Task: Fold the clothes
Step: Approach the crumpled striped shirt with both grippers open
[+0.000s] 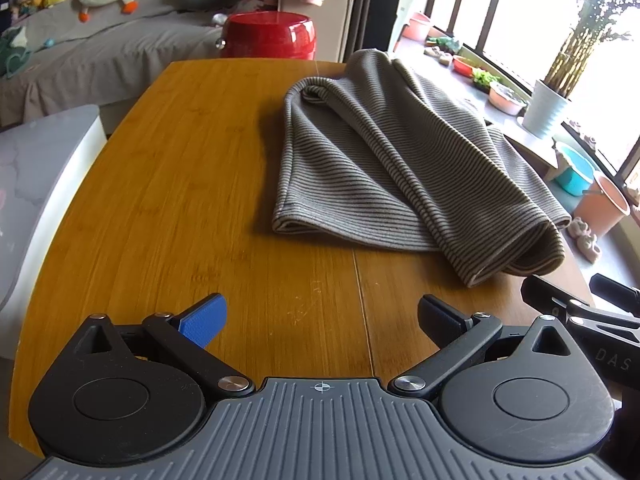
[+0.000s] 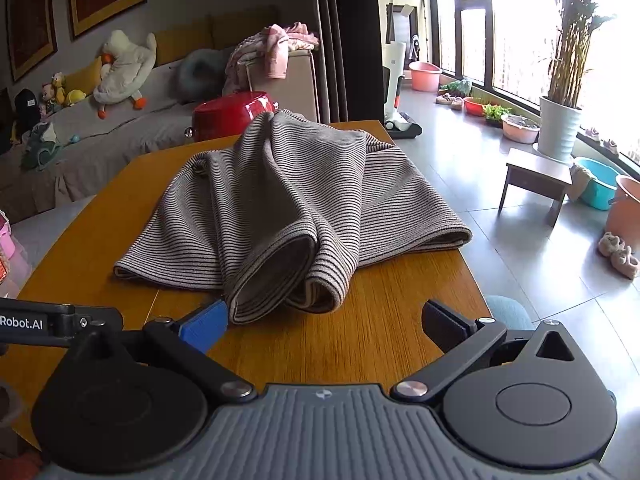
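At the bottom of the left wrist view, the left gripper (image 1: 322,318) is hovering over bare wood with its blue-padded and black fingers spread wide and pinching nothing; at the bottom of the right wrist view, the right gripper (image 2: 324,322) is likewise sitting spread and empty. Just beyond them, the brown-and-black striped knit garment (image 2: 288,200) is lying in loose, bunched folds on the honey-coloured wooden table (image 1: 180,168). In the right view its rolled near hem is filling the centre of the frame and appears to be almost touching the blue finger pad, though the fisheye makes contact hard to judge. In the left view the same cloth is sitting in the centre right of the frame, well apart from the fingers, its long axis running away toward the upper part of the picture. The right gripper is therefore the nearer, likely taking the near hem first. Farther back, a glossy red round stool (image 1: 268,34) is standing behind the table's far edge.
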The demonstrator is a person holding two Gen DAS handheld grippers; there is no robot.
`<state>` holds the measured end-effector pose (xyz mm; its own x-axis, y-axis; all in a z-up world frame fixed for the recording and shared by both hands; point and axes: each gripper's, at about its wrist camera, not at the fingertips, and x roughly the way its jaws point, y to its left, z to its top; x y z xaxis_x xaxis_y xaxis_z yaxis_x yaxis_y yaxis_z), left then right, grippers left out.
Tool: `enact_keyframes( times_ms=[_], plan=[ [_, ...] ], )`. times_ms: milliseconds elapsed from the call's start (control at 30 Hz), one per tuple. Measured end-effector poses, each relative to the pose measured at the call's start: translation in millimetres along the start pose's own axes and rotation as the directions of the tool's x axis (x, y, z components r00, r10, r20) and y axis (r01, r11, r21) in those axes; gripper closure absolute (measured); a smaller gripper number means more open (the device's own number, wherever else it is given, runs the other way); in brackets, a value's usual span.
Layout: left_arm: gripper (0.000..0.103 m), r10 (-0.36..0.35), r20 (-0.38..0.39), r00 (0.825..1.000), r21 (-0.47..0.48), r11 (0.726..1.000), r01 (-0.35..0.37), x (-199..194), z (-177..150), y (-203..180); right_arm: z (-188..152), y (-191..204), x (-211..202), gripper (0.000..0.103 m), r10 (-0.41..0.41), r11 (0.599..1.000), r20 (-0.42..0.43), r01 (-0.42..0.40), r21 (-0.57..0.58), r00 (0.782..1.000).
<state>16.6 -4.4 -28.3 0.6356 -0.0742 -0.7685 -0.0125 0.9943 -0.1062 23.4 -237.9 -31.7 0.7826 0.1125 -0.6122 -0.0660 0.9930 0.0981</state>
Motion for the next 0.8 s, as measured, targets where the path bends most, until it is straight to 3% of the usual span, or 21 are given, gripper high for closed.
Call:
enact_keyframes(
  times_ms=[800],
  plan=[
    [0.0, -0.006, -0.022, 1.0, -0.001, 1.0, 0.006, 1.0, 1.3, -1.6, 0.9, -1.7, 2.1, 0.0, 0.005, 1.0, -0.016, -0.005, -0.004, 1.0]
  ],
)
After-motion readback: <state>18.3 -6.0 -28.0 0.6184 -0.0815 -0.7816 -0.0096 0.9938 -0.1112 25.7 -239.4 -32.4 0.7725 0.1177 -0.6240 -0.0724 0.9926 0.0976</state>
